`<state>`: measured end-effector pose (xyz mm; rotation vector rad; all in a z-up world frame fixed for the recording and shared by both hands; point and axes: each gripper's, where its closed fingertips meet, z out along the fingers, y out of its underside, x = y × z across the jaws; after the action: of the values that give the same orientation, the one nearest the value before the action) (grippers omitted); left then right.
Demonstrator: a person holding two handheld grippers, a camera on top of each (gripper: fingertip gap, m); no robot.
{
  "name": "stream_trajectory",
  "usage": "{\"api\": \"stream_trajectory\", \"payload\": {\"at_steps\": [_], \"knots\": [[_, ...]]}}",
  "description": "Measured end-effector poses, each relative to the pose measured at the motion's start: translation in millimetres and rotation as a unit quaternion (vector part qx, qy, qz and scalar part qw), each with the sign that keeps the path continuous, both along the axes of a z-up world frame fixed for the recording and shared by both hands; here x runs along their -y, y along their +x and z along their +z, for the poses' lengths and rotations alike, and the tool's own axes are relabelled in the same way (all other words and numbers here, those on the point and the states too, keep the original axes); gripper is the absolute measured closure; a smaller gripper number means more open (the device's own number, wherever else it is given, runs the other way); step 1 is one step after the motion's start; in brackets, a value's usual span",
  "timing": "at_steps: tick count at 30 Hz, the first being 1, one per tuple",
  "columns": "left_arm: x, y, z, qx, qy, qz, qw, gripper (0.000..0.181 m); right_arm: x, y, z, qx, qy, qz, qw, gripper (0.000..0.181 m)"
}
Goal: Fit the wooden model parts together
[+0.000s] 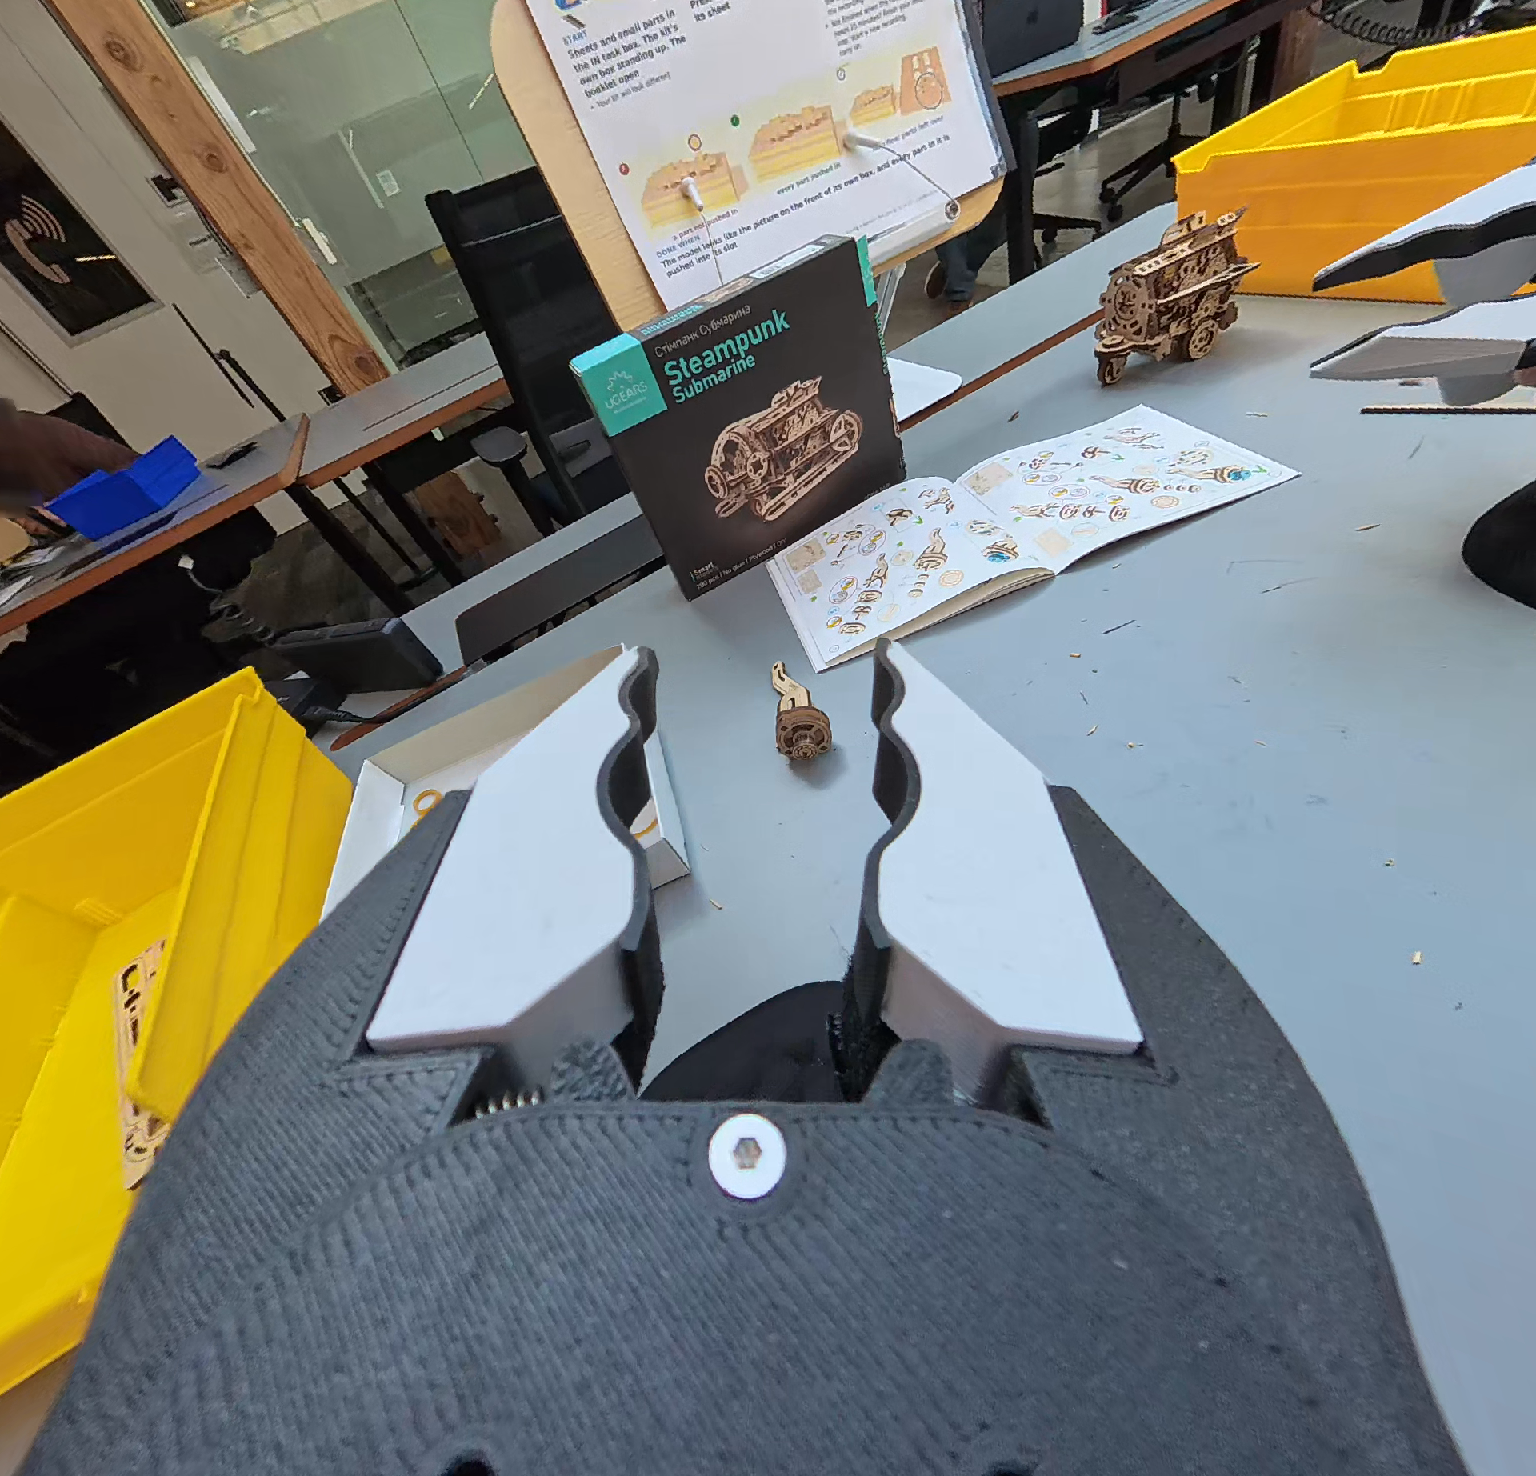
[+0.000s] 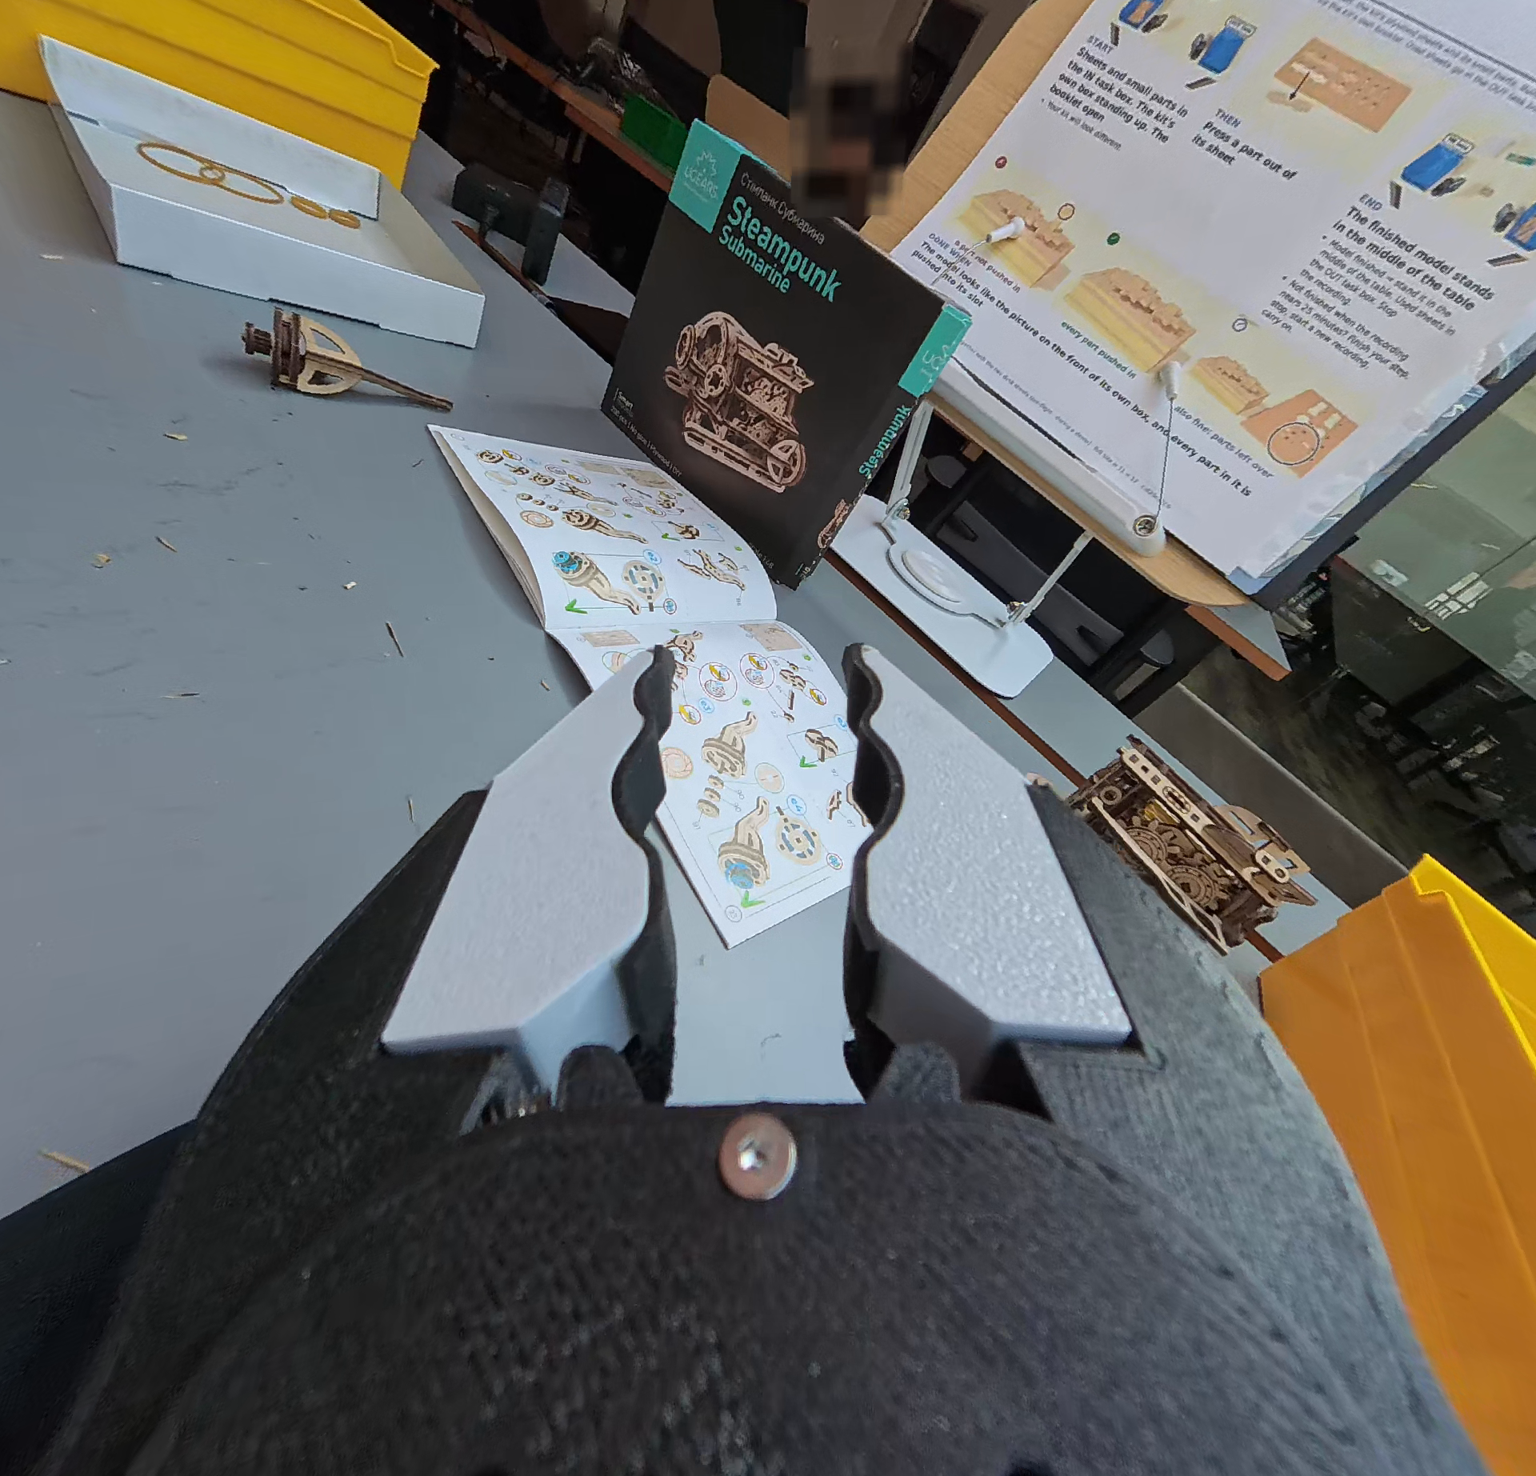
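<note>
A small wooden sub-assembly [image 1: 800, 721], a round hub with a curved arm, lies on the grey table [image 1: 1164, 771] just ahead of my left gripper [image 1: 765, 663]. That gripper is open and empty, its jaws wide apart. The sub-assembly also shows in the right wrist view [image 2: 316, 356], far to the left. My right gripper [image 2: 758, 659] is open and empty above the open instruction booklet [image 2: 632, 538]. It also shows in the left wrist view [image 1: 1316, 324] at the right edge. The partly built wooden model [image 1: 1172, 297] stands at the table's far side and shows in the right wrist view [image 2: 1188, 846] too.
The kit box [image 1: 748, 430] stands upright behind the booklet [image 1: 1022, 522]. A white tray [image 2: 249, 214] with rubber bands sits at the left. A yellow bin [image 1: 125, 937] holding a wooden sheet [image 1: 137, 1020] is left, another yellow bin [image 1: 1371, 148] right. An instruction poster [image 2: 1247, 231] stands behind. One gripper's finger ends stand about 35 centimeters off the other's. My left gripper is the nearer one to the small wooden sub-assembly [image 1: 800, 721]: about 20 centimeters, against 30 centimeters. My right wrist view [image 2: 281, 327] looks at it from another angle.
</note>
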<state>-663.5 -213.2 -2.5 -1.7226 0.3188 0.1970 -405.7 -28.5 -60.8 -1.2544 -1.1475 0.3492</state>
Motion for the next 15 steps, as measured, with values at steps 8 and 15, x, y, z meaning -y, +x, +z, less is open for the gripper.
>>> {"api": "stream_trajectory", "payload": {"at_steps": [8,15], "knots": [[26.7,-23.5,11.5,-0.008,0.001,0.039,0.999,0.131,9.0,1.5,-5.1,0.017,0.007,0.005,1.000,0.144],[55.0,-53.3,2.3,0.009,-0.009,0.069,0.998,0.130,10.3,11.6,-5.8,0.030,0.006,-0.031,0.999,0.141]]}}
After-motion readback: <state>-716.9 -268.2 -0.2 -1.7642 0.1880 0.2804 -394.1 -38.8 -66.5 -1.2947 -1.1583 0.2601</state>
